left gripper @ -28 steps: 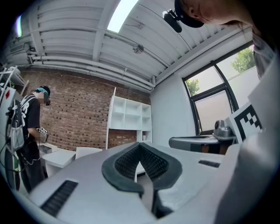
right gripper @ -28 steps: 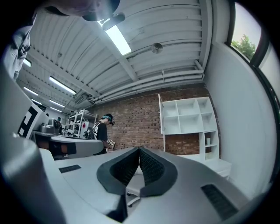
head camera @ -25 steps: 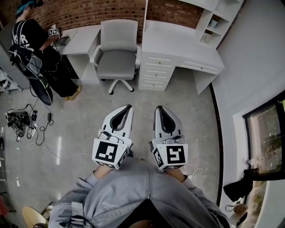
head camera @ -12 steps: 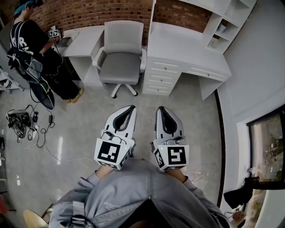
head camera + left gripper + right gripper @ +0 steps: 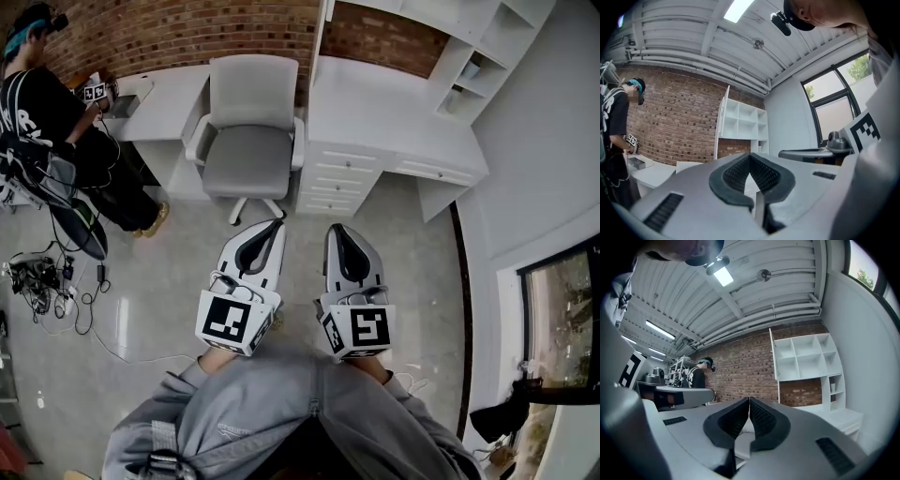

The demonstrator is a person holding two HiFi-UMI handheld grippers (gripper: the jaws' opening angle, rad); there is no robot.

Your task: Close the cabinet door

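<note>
I'm holding both tools level and side by side in front of me. The left tool (image 5: 270, 225) has its jaws pressed together with nothing between them, and the right tool (image 5: 334, 228) is likewise closed and empty. The cabinet door (image 5: 320, 26) stands open, edge-on to me, swung out from the left side of the white shelf unit (image 5: 464, 52) above the tabletop (image 5: 375, 94). It is well apart from either tool, so I judge the step in hand to be the approach. The chair (image 5: 246, 131) sits just left of the door's line, so I'd steer to its right and come in over the drawers (image 5: 334, 178). Closed jaws suit a push, so I'd leave them shut. I'd bring one tool, probably the left, against the door's outer face near its free edge, far from the hinge. From there I'd sweep it round steadily toward the shelves, easing off before it seats so it doesn't bounce back open.
</note>
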